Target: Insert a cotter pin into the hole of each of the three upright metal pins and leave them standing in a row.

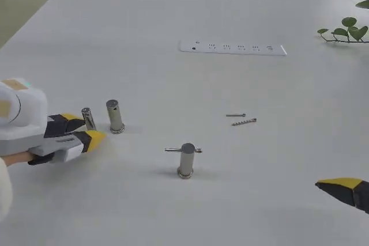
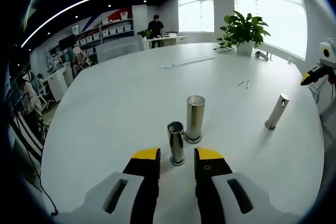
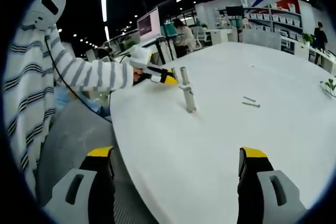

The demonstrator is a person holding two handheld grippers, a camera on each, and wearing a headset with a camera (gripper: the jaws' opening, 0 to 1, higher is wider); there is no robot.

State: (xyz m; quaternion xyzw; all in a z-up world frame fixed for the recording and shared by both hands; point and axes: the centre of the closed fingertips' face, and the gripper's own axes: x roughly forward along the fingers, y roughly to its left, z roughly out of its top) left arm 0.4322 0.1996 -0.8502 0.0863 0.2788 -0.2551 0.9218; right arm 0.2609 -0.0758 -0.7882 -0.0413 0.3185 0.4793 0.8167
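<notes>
white table (image 1: 173, 21): left gripper (image 2: 177, 157) jaws apart astride a small upright pin (image 2: 176, 140), not clamped; right gripper (image 3: 176, 153) spread wide, holding nothing.

The left gripper (image 2: 177, 156) comes up from 6 o'clock with its two yellow tips apart. A small metal pin (image 2: 176, 142) stands in the gap between them. A bigger metal pin (image 2: 195, 119) stands just behind it. A third metal pin (image 2: 276, 112) is off at 3 o'clock. Two tiny cotter pins (image 2: 244, 83) lie at 2 o'clock on the white table (image 2: 115, 114). The right gripper (image 2: 307, 78) peeks in from the 3 o'clock edge.
</notes>
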